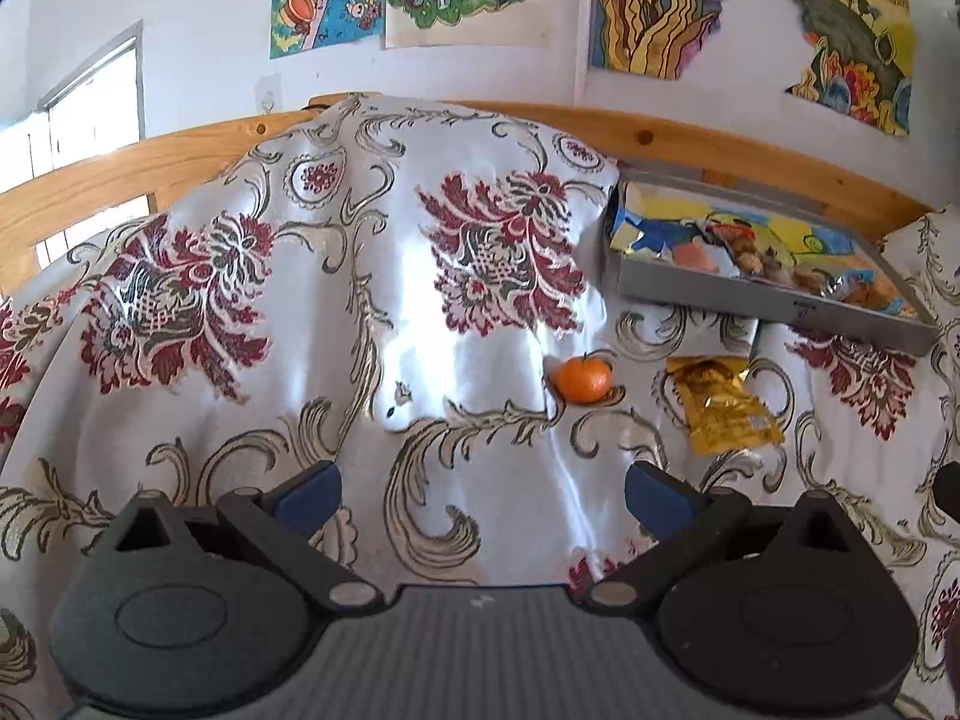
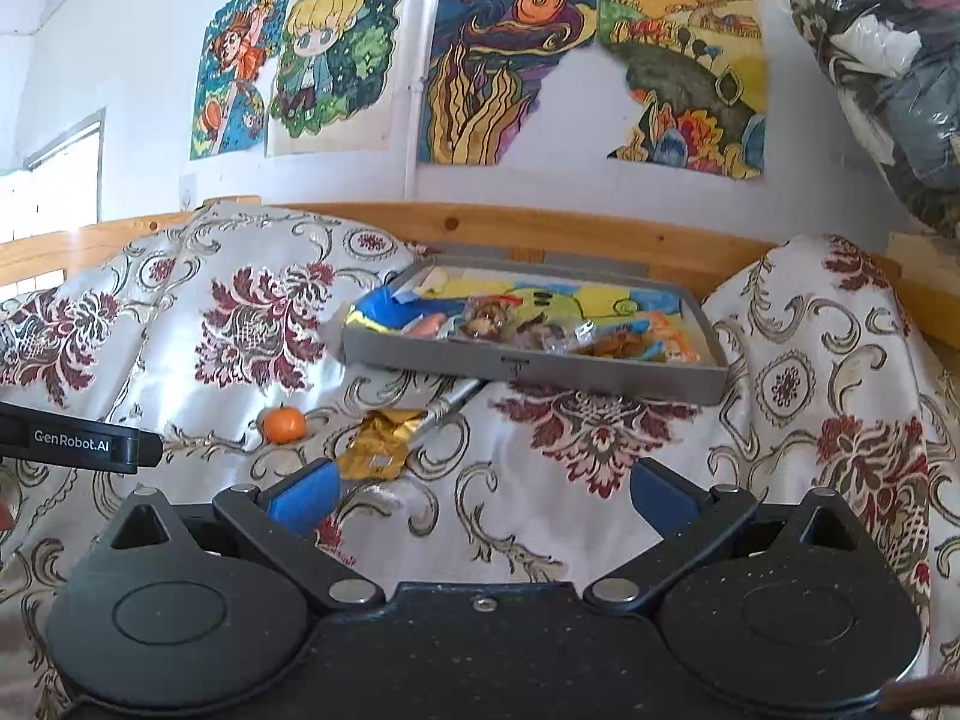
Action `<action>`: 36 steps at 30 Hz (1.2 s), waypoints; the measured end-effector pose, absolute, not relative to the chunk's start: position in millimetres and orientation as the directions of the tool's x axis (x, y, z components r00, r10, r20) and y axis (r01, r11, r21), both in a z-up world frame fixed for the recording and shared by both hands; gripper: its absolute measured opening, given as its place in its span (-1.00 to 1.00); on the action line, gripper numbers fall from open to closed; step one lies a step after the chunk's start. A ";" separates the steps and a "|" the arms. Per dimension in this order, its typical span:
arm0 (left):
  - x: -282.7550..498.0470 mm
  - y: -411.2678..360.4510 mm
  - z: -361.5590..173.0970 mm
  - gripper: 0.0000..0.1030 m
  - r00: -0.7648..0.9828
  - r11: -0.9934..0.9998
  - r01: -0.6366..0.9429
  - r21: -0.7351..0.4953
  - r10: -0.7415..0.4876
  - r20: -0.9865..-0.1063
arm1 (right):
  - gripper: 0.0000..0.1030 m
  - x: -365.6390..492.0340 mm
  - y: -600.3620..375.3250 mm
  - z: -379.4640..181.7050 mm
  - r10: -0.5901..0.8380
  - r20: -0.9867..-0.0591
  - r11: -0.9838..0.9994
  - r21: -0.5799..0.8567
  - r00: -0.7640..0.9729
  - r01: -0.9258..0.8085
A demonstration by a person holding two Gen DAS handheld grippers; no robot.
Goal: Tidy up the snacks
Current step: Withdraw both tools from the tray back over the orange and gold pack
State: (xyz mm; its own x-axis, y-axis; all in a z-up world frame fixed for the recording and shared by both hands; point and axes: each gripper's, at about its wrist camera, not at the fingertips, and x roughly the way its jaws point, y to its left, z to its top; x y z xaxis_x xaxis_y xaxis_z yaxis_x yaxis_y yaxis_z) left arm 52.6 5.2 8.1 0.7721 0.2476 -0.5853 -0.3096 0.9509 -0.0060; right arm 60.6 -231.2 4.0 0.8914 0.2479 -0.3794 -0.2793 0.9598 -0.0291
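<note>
Orange mandarin (image 1: pixel 582 380) lies on floral bedspread (image 1: pixel 336 324), just left of gold snack packet (image 1: pixel 723 405); the 2 apart, not touching. Grey tray (image 2: pixel 528 367) sits farther back by wooden headboard (image 2: pixel 570 228), tilted on cloth, holding several snack bags (image 2: pixel 540 324). Silver stick-like item (image 2: pixel 447 405) pokes out from under tray toward gold packet. Left tongs (image 1: pixel 483 495) spread wide, empty, above bedspread. Right tongs (image 2: pixel 485 495) spread wide, empty. Colourful drawings (image 2: pixel 510 60) on wall behind.
</note>
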 end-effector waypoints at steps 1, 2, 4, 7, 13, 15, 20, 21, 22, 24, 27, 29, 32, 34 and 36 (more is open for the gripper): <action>52.1 5.6 7.2 0.99 0.769 0.951 -0.311 -0.004 0.249 -0.588 | 0.99 60.6 -230.7 3.0 0.248 -0.385 0.959 -0.030 0.889 -0.281; 51.5 5.9 6.2 0.99 0.766 0.950 -0.312 -0.002 0.250 -0.592 | 0.99 60.7 -230.2 2.0 0.248 -0.390 0.959 -0.030 0.887 -0.282; 51.1 6.8 4.8 0.99 0.761 0.950 -0.313 0.003 0.253 -0.598 | 0.99 60.7 -229.5 0.4 0.249 -0.397 0.958 -0.031 0.883 -0.284; 50.7 8.2 2.3 0.99 0.751 0.949 -0.316 0.010 0.257 -0.608 | 0.99 61.5 -228.4 -1.8 0.254 -0.409 0.956 -0.029 0.877 -0.291; 51.8 9.6 -3.0 0.99 0.725 0.945 -0.326 0.019 0.263 -0.636 | 0.99 63.3 -225.4 -6.5 0.263 -0.436 0.951 -0.032 0.860 -0.307; 52.6 9.5 -5.1 0.99 0.715 0.944 -0.330 0.023 0.266 -0.646 | 0.99 64.3 -224.1 -8.6 0.266 -0.450 0.949 -0.032 0.853 -0.313; 54.2 9.5 -10.0 0.99 0.697 0.942 -0.333 0.031 0.268 -0.665 | 0.99 67.8 -220.9 -14.3 0.273 -0.484 0.944 -0.031 0.832 -0.328; 54.6 9.1 -11.0 0.99 0.693 0.942 -0.334 0.033 0.269 -0.669 | 0.99 68.6 -220.4 -15.6 0.274 -0.492 0.943 -0.030 0.827 -0.330; 55.1 9.1 -12.1 0.99 0.689 0.942 -0.333 0.036 0.269 -0.673 | 0.99 69.3 -219.9 -16.7 0.275 -0.497 0.943 -0.029 0.823 -0.333; 56.1 8.8 -14.6 0.99 0.680 0.942 -0.334 0.042 0.271 -0.681 | 0.99 70.8 -218.7 -18.8 0.278 -0.510 0.940 -0.028 0.814 -0.339; 57.2 9.2 -17.6 0.99 0.666 0.940 -0.338 0.050 0.277 -0.692 | 0.99 72.9 -217.3 -21.2 0.282 -0.521 0.938 -0.027 0.806 -0.346; 57.9 10.1 -19.5 0.99 0.660 0.938 -0.342 0.053 0.280 -0.697 | 0.99 74.5 -216.6 -22.5 0.284 -0.528 0.937 -0.025 0.800 -0.349; 58.7 11.5 -21.5 0.99 0.653 0.934 -0.352 0.057 0.289 -0.700 | 0.99 76.8 -215.6 -24.3 0.286 -0.541 0.936 -0.021 0.791 -0.353; 59.3 11.9 -22.0 0.99 0.651 0.933 -0.354 0.058 0.291 -0.701 | 0.99 77.6 -215.4 -25.2 0.289 -0.546 0.935 -0.017 0.786 -0.355; 59.8 11.3 -22.0 0.99 0.652 0.933 -0.354 0.061 0.293 -0.699 | 0.99 78.6 -215.5 -25.4 0.291 -0.550 0.934 -0.014 0.783 -0.357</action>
